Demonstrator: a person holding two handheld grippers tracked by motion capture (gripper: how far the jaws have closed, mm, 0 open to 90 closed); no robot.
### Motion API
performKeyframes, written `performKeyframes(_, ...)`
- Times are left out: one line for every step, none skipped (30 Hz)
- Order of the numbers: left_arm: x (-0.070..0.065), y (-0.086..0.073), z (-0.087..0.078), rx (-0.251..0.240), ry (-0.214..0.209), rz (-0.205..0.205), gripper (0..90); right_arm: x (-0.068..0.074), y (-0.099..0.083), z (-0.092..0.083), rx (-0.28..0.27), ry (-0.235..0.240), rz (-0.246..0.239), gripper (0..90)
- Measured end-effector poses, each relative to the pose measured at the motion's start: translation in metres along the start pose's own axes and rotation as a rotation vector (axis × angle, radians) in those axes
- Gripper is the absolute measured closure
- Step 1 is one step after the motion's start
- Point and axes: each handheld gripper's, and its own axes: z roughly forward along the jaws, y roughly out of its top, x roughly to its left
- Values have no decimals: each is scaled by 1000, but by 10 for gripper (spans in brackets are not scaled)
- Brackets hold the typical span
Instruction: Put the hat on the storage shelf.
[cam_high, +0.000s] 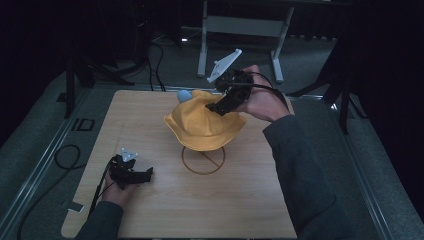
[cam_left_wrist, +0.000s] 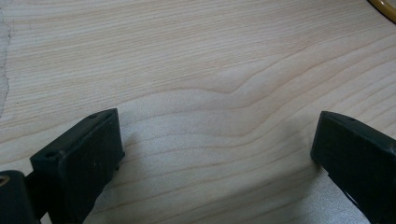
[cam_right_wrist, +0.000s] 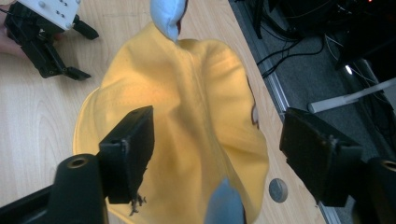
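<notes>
A yellow bucket hat (cam_high: 204, 122) sits on a thin stand with a round wire base (cam_high: 202, 161) in the middle of the wooden table (cam_high: 165, 210). Pale blue ear-like bits (cam_high: 184, 95) stick out at its far side. My right gripper (cam_high: 216, 109) hovers over the hat's right side, jaws open and spread above the yellow cloth (cam_right_wrist: 196, 116), holding nothing. My left gripper (cam_high: 148, 175) rests low at the table's near left, open, with bare wood (cam_left_wrist: 215, 116) between its jaws. The left gripper (cam_right_wrist: 77, 51) also appears in the right gripper view, at top left.
A white-legged desk frame (cam_high: 240, 25) stands beyond the table's far edge, with cables (cam_high: 157, 60) on the grey floor. A cable loop (cam_high: 67, 157) lies left of the table. A round metal disc (cam_right_wrist: 278, 190) is set in the tabletop near its edge.
</notes>
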Motion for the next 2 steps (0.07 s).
performKeyframes(0,0,0,0,0,0,22,-1,-2,-2,1,-11,8,239)
performKeyframes(0,0,0,0,0,0,22,-1,-4,-3,0,-8,12,234)
